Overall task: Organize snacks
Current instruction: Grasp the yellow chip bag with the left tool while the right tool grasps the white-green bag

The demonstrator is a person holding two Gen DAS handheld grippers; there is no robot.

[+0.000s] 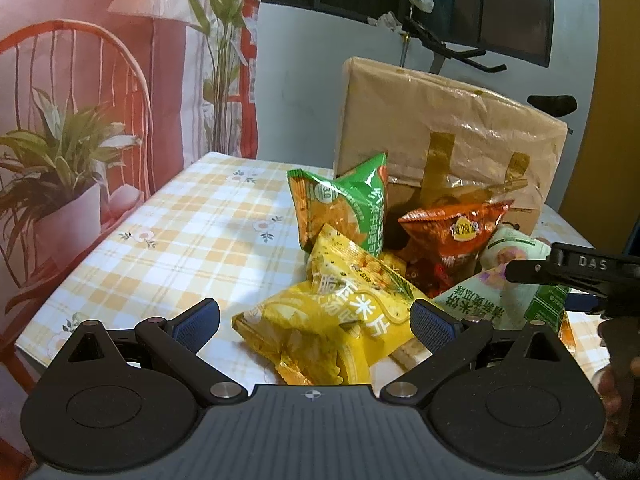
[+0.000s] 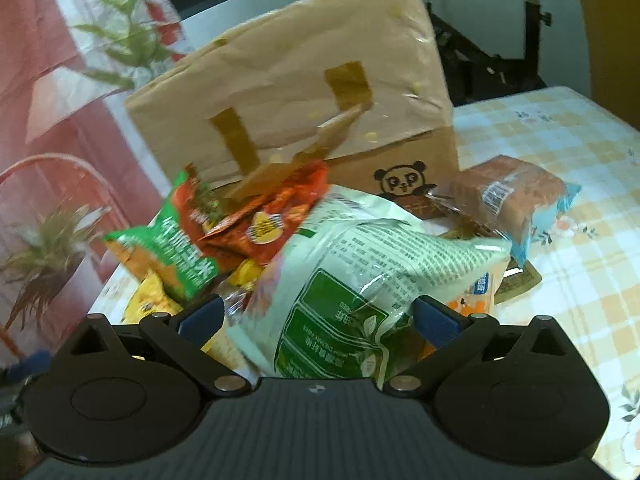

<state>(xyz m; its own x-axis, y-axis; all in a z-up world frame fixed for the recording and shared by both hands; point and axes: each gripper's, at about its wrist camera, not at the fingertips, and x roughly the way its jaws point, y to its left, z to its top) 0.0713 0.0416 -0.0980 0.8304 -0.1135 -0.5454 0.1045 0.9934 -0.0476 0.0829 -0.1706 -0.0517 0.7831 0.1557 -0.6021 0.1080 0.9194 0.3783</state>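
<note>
A heap of snack bags lies on the checked tablecloth (image 1: 180, 240) in front of a cardboard box (image 1: 448, 128). My left gripper (image 1: 316, 320) is open, its fingers on either side of two yellow bags (image 1: 320, 320). Behind them stand a green bag (image 1: 340, 204) and an orange-red bag (image 1: 456, 232). My right gripper (image 2: 318, 318) is open around a white-and-green pack (image 2: 352, 280), which fills the space between its fingers. The same white-and-green pack (image 1: 480, 300) appears in the left wrist view, with the right gripper's black body (image 1: 580, 268) over it.
A brown bread pack with a blue end (image 2: 512, 196) lies to the right of the heap, beside the box's panda logo (image 2: 404, 180). A plant-print backdrop (image 1: 80, 140) hangs along the left table edge. An exercise bike (image 1: 444, 48) stands behind the box.
</note>
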